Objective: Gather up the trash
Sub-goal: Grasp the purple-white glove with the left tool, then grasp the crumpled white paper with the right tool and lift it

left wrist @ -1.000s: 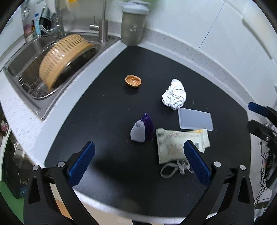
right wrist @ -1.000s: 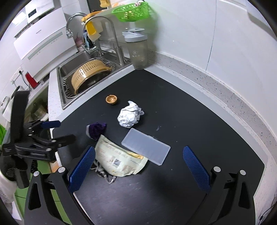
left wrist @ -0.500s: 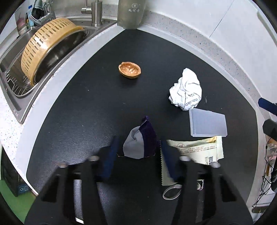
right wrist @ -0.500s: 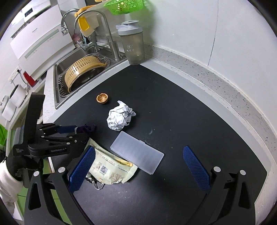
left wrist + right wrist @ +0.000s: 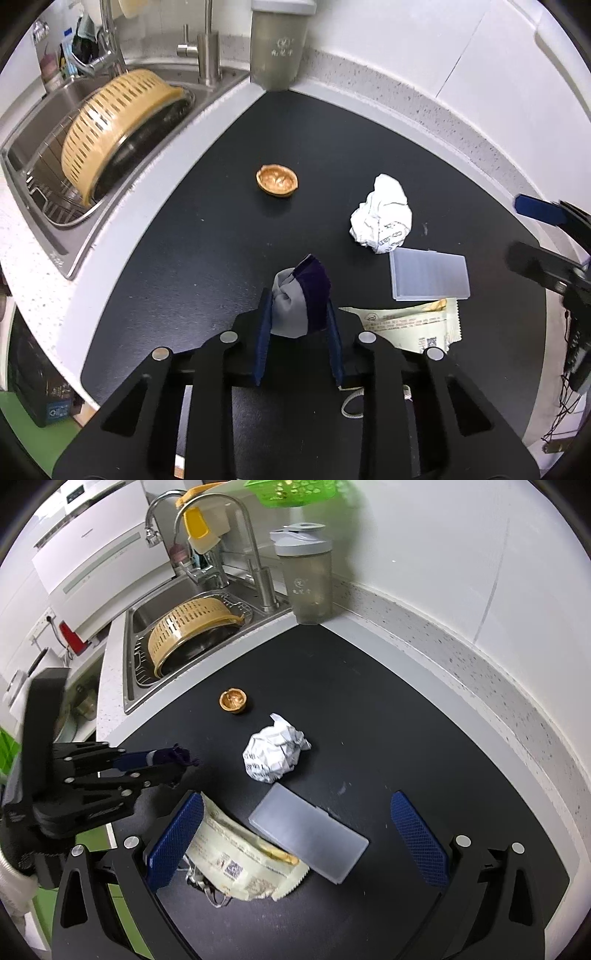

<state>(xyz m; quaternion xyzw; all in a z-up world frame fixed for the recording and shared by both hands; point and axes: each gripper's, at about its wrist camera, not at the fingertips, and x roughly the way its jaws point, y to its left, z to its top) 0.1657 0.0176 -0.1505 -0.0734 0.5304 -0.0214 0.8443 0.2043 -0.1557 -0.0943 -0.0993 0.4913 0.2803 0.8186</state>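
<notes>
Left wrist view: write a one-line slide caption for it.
Left tongs shut on a purple-grey wrapper, with nutshell and crumpled paper behind.

Black counter (image 5: 369, 686); on it: nutshell (image 5: 233, 700), crumpled paper (image 5: 275, 753), plastic lid (image 5: 308, 837), wrapper (image 5: 240, 860).

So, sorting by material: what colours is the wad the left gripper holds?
Grey and dark purple wad, clearest in the left wrist view.
</notes>
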